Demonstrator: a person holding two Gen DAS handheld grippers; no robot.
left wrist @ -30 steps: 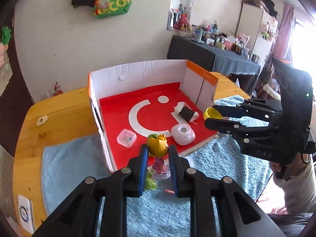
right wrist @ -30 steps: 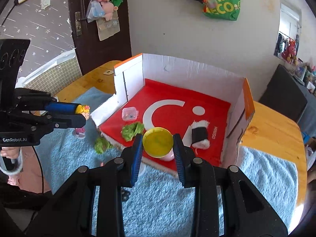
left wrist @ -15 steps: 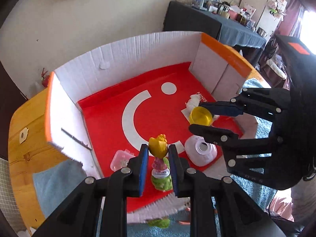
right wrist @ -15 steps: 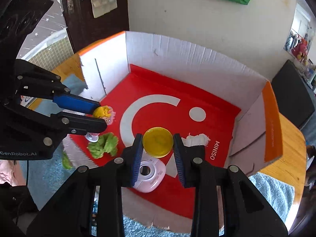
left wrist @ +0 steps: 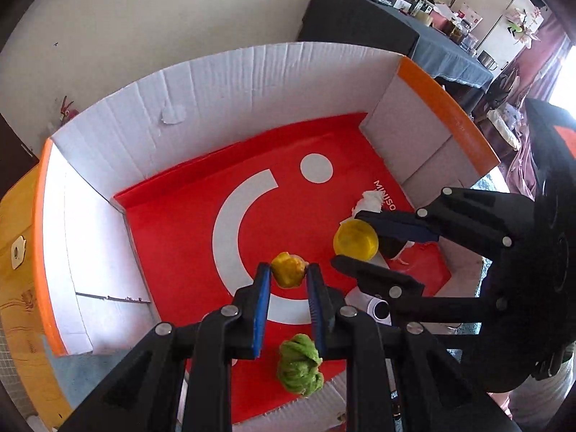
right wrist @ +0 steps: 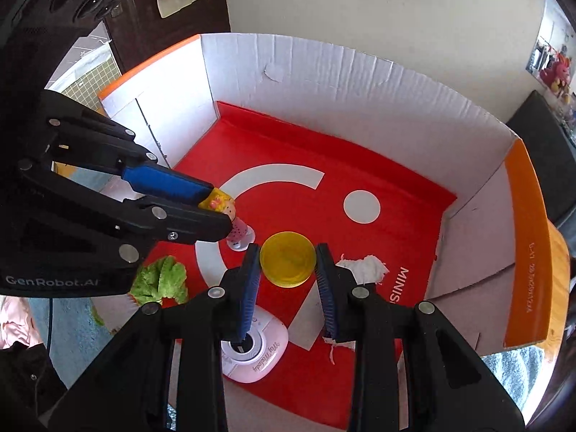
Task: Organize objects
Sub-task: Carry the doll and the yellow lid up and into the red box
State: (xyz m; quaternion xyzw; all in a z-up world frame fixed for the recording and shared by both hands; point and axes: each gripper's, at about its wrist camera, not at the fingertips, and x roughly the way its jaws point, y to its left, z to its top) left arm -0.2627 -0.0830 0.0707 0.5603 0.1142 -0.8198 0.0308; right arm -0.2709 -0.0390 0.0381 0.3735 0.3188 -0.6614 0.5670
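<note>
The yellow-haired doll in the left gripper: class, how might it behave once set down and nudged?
The doll looks tall and narrow on a small round base, so it would probably tip easily. It seems rigid plastic, likely light. Its head looks large for its body, perhaps making it top-heavy.

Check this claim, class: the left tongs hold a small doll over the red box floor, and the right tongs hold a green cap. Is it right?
Not quite. The cap in the right tongs is yellow, as the right wrist view shows. The left tongs do hold the doll over the box floor.
</note>
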